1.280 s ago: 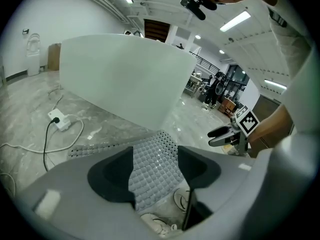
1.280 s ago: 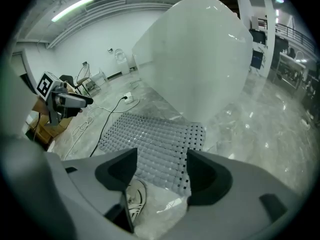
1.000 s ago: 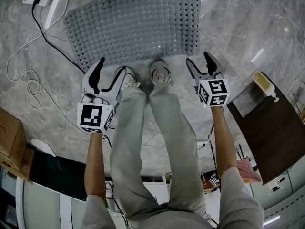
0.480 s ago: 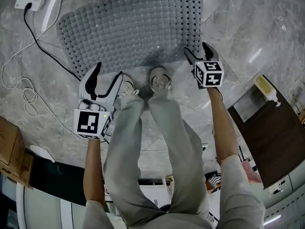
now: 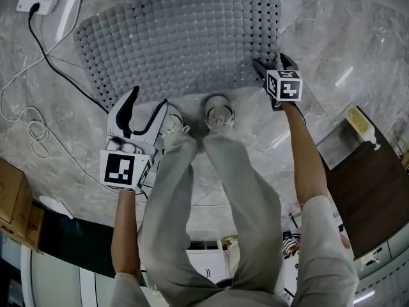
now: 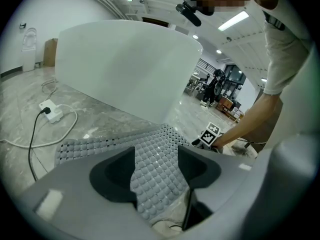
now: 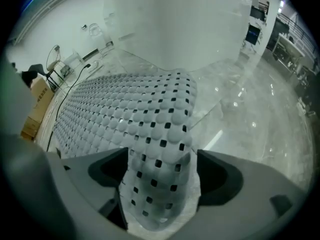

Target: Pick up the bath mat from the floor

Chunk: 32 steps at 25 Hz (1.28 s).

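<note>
Shoes [image 5: 217,110] crowd the bath mat's [image 5: 185,37] near edge. The left gripper [image 5: 148,101] stands apart. The right gripper [image 5: 270,64], just opening wider, straddles the mat's right corner.

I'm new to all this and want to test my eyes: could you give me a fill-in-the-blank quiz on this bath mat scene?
1. The grey bumpy rubber bath mat lies on the ___.
2. The white power strip has a ___ cable plugged in.
3. The left tool has its jaws ___, gripping nothing.
Missing words: floor; black; open.
</note>
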{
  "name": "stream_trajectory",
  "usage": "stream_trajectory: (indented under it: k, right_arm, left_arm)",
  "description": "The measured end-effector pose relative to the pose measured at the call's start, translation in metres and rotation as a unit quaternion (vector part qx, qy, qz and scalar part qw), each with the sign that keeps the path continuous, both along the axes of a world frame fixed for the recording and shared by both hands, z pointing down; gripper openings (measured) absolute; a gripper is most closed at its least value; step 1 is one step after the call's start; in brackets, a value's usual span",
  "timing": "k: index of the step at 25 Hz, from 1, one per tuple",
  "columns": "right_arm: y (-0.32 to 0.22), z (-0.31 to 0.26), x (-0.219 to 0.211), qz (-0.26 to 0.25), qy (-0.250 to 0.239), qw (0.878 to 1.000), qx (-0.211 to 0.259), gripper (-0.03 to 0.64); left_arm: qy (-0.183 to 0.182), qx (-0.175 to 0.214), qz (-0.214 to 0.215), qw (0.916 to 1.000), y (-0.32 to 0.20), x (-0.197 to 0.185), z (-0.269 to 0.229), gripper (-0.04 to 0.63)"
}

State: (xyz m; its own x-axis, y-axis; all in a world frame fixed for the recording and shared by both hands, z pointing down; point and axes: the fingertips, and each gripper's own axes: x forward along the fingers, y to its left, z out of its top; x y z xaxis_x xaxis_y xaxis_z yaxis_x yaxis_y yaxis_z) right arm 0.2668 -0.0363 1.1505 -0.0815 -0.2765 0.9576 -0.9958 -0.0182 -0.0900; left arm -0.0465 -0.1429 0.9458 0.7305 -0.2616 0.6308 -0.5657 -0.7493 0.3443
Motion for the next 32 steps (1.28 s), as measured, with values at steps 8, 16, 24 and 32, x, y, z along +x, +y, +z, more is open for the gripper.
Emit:
stream_trajectory:
  k: [8, 16, 24, 32]
  right_arm:
    - [-0.004, 0.021, -0.006, -0.009, -0.001, 1.0, -0.016, 0.391]
    - [-0.006, 0.018, -0.021, -0.028, 0.001, 0.999, -0.031, 0.291]
    - [-0.011, 0.01, -0.042, -0.069, 0.013, 0.997, -0.028, 0.093]
    - [-0.013, 0.012, -0.043, -0.054, -0.006, 0.998, -0.033, 0.063]
  left_arm:
    - [-0.011, -0.003, -0.01, 0.9999, -0.003, -0.014, 0.01, 0.267]
    - [-0.006, -0.003, -0.017, 0.9998, -0.006, -0.012, 0.011, 0.267]
    - [-0.022, -0.007, -0.03, 0.9993, -0.008, -0.024, 0.024, 0.267]
    - [-0.069, -0.025, -0.082, 0.9939, -0.016, -0.071, 0.062, 0.317]
